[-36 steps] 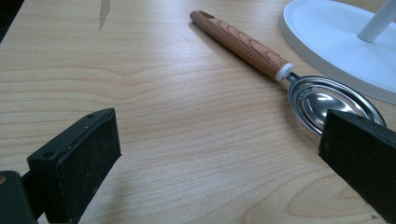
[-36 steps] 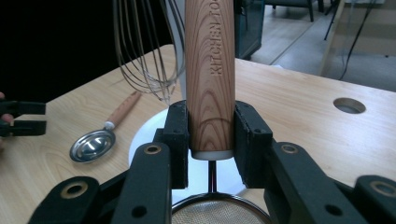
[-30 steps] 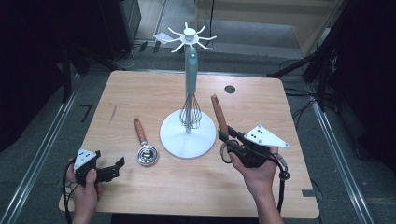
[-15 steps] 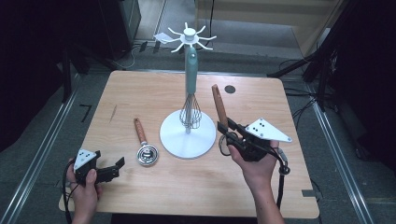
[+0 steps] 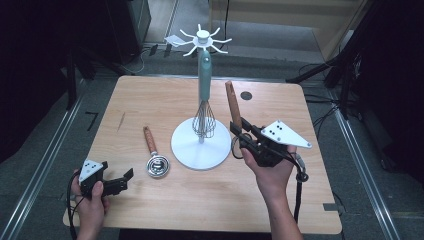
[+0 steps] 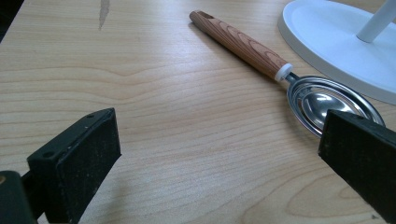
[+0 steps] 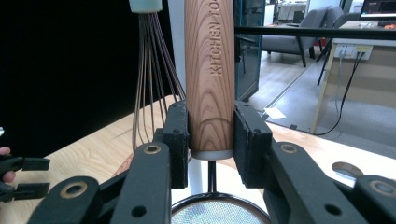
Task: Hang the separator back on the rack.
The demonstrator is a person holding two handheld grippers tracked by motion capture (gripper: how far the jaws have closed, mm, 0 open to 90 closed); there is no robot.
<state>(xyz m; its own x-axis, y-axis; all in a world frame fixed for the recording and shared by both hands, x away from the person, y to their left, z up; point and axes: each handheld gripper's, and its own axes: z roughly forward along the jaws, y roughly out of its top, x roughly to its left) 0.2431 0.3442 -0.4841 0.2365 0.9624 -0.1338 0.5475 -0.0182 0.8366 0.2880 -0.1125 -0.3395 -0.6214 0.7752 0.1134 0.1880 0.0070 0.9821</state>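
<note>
The right gripper (image 5: 239, 131) is clamping its two black padded jaws on a wood-handled utensil (image 5: 233, 104), squeezing the lower end of the round, grain-striped handle just above its pale collar. In the right gripper view the handle (image 7: 208, 74) is rising straight up between the pads, with stamped lettering running along it, and its top is being cut off by the upper edge. Below the collar a thin dark stem is leading into a round fine-mesh head (image 7: 218, 211), of which only the upper rim is showing. In the high view the utensil is standing nearly upright above the pale wooden table (image 5: 150, 95), just right of the white round-based hanging stand (image 5: 201, 149); the mesh head is sitting hidden behind the gripper and hand.

A wire whisk with a mint-green handle (image 5: 204, 107) is hanging on the stand beneath its crown of white hooks (image 5: 202, 39); in the right gripper view its thin metal wires (image 7: 152, 74) are fanning downward beside the wooden handle.

The left gripper (image 5: 120, 180) is resting low near the table's front left corner with its matte black jaws standing wide apart and nothing between them. In the left gripper view a second wood-handled tool with a shiny round metal bowl (image 6: 280, 70) is lying flat on the table, its bowl partly covered by one jaw, close beside the smooth white base (image 6: 336, 42).
</note>
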